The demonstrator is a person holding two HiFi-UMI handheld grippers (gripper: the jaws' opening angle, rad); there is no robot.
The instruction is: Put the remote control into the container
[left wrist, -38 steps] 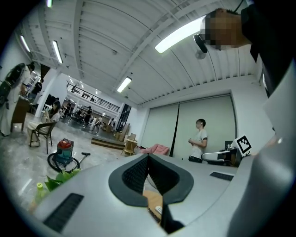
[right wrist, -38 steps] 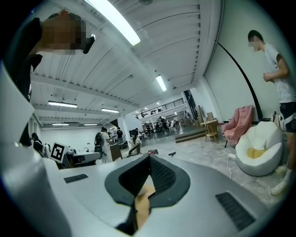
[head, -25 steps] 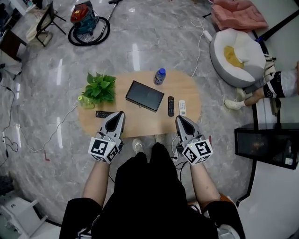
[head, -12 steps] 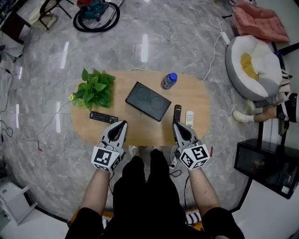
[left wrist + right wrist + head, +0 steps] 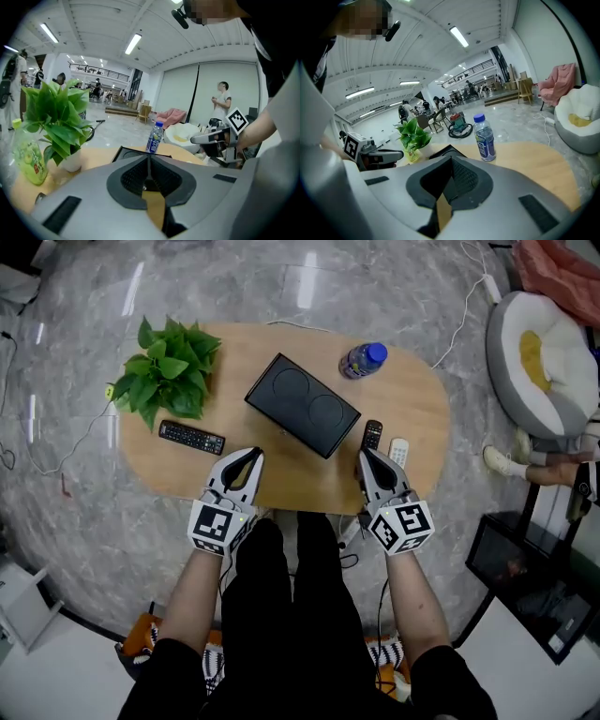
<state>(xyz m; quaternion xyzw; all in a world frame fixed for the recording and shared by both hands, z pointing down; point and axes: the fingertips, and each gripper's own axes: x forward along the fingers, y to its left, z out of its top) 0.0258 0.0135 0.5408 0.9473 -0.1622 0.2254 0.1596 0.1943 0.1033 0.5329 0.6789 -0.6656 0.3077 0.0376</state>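
Note:
A black remote control [image 5: 191, 437] lies at the table's left, in front of the plant. A second black remote [image 5: 372, 434] and a white remote [image 5: 398, 452] lie side by side at the right. The container, a black box with two round dents [image 5: 303, 416], sits in the middle of the oval wooden table [image 5: 427, 409]. My left gripper [image 5: 249, 460] hovers at the near edge, shut and empty, right of the left remote. My right gripper [image 5: 367, 458] is also shut and empty, its tip just short of the second black remote. The box's corner [image 5: 445, 151] shows beyond the right gripper's jaws.
A potted plant [image 5: 169, 371] stands at the table's far left with a small green bottle [image 5: 29, 157] beside it. A blue-capped water bottle [image 5: 362, 359] stands behind the box. A white cushioned seat [image 5: 544, 362] and a cable [image 5: 469, 296] lie on the marble floor at right.
The table has come nearer and lower in the head view. Both grippers have advanced to its near edge, the right one close to the black remote. Both stay shut.

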